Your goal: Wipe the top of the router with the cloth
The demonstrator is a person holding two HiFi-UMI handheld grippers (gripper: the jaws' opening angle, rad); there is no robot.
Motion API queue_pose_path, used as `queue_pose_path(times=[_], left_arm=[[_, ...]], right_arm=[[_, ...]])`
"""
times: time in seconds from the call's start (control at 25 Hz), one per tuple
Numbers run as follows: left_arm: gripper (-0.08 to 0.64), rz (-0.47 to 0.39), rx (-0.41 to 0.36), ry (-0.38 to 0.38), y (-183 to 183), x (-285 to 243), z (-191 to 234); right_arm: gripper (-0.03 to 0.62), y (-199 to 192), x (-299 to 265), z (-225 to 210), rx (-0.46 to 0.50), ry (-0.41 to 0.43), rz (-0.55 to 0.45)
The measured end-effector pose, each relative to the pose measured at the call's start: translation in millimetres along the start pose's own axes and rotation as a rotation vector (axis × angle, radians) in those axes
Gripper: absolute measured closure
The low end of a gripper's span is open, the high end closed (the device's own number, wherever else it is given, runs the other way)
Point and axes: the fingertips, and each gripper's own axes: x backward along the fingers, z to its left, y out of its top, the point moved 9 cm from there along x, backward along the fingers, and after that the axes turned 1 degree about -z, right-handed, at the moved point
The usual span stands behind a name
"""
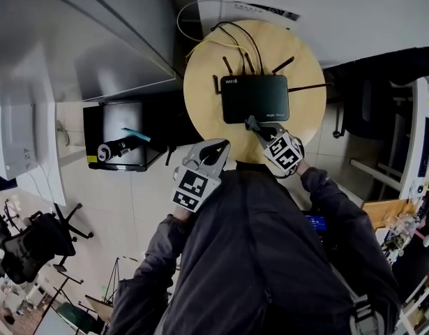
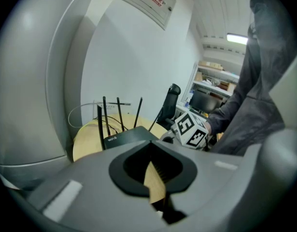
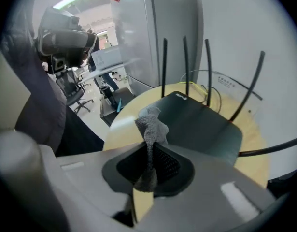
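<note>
A black router [image 1: 254,98] with several upright antennas lies on a round wooden table [image 1: 200,82]. My right gripper [image 1: 257,125] is at the router's near edge, shut on a small grey cloth [image 1: 252,122]. In the right gripper view the cloth [image 3: 150,123] sticks up out of the jaws, just above the near corner of the router [image 3: 201,127]. My left gripper [image 1: 213,150] hangs over the table's near left edge, shut with nothing in it. Its own view looks over the router [image 2: 126,137] from the side.
Yellow and black cables [image 1: 224,39] run off the table's far side to the white wall. Left of the table stands a black low cart [image 1: 120,145] with a dark cylinder on it. An office chair [image 1: 26,246] is at the lower left.
</note>
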Motion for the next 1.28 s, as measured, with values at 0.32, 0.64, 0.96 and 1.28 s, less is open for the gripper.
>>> queue_pose_path(times=[0.32, 0.64, 0.96, 1.28], left_arm=[[0.56, 0.023, 0.006, 0.016, -16, 27, 5], [0.56, 0.054, -0.009, 0.013, -27, 46, 12], [0.56, 0.055, -0.047, -0.041, -18, 29, 3], [0.56, 0.069, -0.083, -0.085, -1, -1, -12]], right_arm=[[0.563, 24, -68, 43, -0.151, 0.106, -0.011], [0.563, 22, -98, 34, -0.507, 0.083, -0.056], [0.563, -19, -72, -1, -0.688, 0.006, -0.07], [0.563, -65, -38, -34, -0.772, -0.058, -0.082]])
